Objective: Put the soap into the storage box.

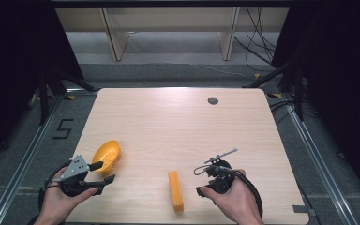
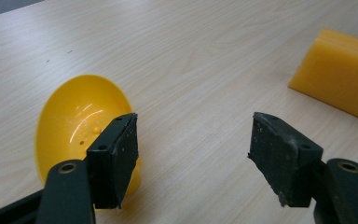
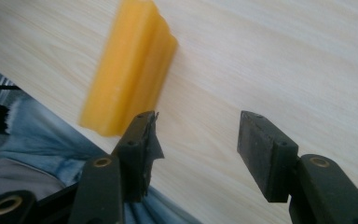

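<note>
Left hand-held gripper (image 1: 104,172) jaws apart beside bowl (image 1: 107,155), likely lining up its rim; right hand-held gripper (image 3: 193,140) jaws apart, empty, near block (image 1: 176,190) at table (image 1: 168,122) front edge

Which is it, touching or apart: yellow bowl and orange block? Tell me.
Apart. The high view shows bare table between the bowl and the block.

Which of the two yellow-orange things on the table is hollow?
The rounded yellow bowl, lying beside the left hand-held gripper, shows an open glossy inside. The orange block near the front edge is a solid bar.
</note>
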A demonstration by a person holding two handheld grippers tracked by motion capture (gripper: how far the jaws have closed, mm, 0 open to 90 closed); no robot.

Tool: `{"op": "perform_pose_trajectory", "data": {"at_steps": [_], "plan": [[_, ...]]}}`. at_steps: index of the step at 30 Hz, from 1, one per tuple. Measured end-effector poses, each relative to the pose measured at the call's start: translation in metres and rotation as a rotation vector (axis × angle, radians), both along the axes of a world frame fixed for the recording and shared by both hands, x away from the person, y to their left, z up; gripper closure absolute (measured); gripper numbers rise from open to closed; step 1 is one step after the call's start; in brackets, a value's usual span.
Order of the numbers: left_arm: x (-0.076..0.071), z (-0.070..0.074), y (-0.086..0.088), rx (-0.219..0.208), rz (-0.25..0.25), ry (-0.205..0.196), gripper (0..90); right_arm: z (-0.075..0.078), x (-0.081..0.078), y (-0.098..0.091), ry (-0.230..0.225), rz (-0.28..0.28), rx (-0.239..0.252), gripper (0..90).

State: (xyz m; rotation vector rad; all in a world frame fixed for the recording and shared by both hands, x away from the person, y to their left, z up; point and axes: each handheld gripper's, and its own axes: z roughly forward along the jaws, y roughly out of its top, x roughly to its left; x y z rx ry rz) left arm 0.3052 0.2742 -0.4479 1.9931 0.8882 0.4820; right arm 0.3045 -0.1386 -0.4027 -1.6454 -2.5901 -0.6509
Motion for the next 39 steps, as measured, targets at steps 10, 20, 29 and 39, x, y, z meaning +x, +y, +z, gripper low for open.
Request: {"op": "perform_pose_trajectory", "data": {"at_steps": [10,20,29,39], "plan": [[0.000,-0.004,-0.006,0.001,-0.035,0.011,32.0,0.012,0.009,0.049,0.068,0.088,-0.006,45.9],[0.000,-0.003,-0.004,-0.002,-0.026,0.000,32.0,0.001,0.021,0.087,0.113,0.109,-0.087,41.1],[0.001,-0.003,-0.005,0.013,-0.031,-0.001,31.9,-0.015,0.028,0.096,0.182,0.063,-0.127,40.8],[0.001,-0.004,-0.006,0.021,-0.031,0.005,31.4,-0.032,0.031,0.103,0.196,0.100,-0.138,41.4]]}}
